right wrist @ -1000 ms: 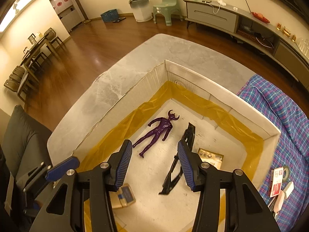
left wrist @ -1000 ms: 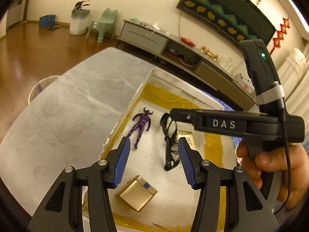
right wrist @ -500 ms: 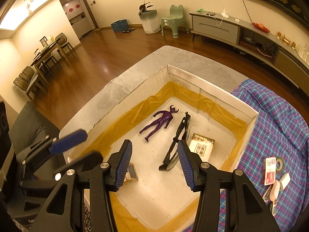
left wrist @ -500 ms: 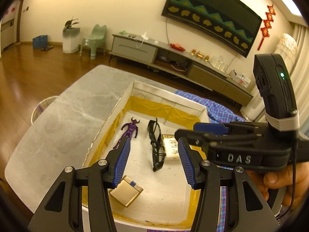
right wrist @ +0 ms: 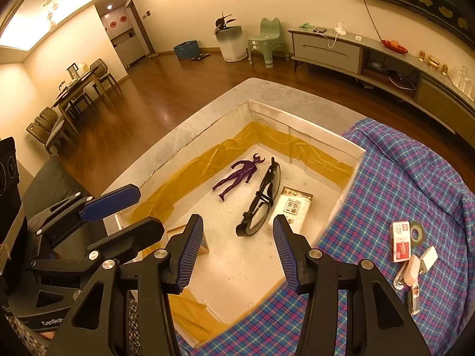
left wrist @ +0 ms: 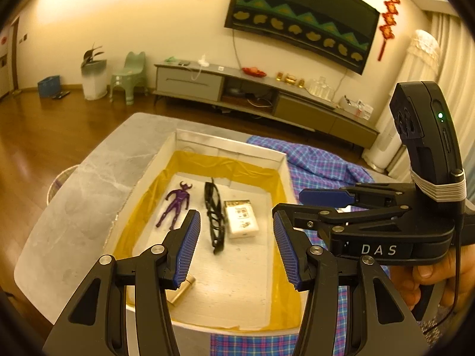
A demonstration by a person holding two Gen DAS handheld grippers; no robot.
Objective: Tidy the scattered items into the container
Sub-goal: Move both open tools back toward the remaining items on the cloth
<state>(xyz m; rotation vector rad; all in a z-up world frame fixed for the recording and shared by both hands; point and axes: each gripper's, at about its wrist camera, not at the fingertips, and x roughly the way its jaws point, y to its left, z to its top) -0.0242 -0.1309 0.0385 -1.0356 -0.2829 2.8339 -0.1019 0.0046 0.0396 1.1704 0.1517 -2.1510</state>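
Note:
A white box (left wrist: pixel 228 144) lined with yellow tape stands on the table; its rim (right wrist: pixel 305 130) also shows in the right wrist view. Inside lie a purple figure (left wrist: pixel 178 204) (right wrist: pixel 239 175), black glasses (left wrist: pixel 215 210) (right wrist: pixel 264 198), a white printed pack (left wrist: pixel 240 219) (right wrist: pixel 294 207) and a gold box (left wrist: pixel 182 290), half hidden behind a finger. My left gripper (left wrist: pixel 236 237) (right wrist: pixel 150 210) hangs open and empty above the box's near end. My right gripper (right wrist: pixel 237 237) (left wrist: pixel 289 203) is open and empty too, over the box's right side.
On the plaid cloth (right wrist: pixel 415 178) right of the box lie a red-and-white packet (right wrist: pixel 400 241), a green tape roll (right wrist: pixel 417 233), a white block (right wrist: pixel 429 258) and a pale stapler-like item (right wrist: pixel 411 268). Grey marble table (left wrist: pixel 89 195) extends left. A hand (left wrist: pixel 427 273) holds the right gripper.
Both grippers have drawn back and upward from the box, so it looks smaller and farther. The left one rolled level. Nothing in the box moved; both stay open.

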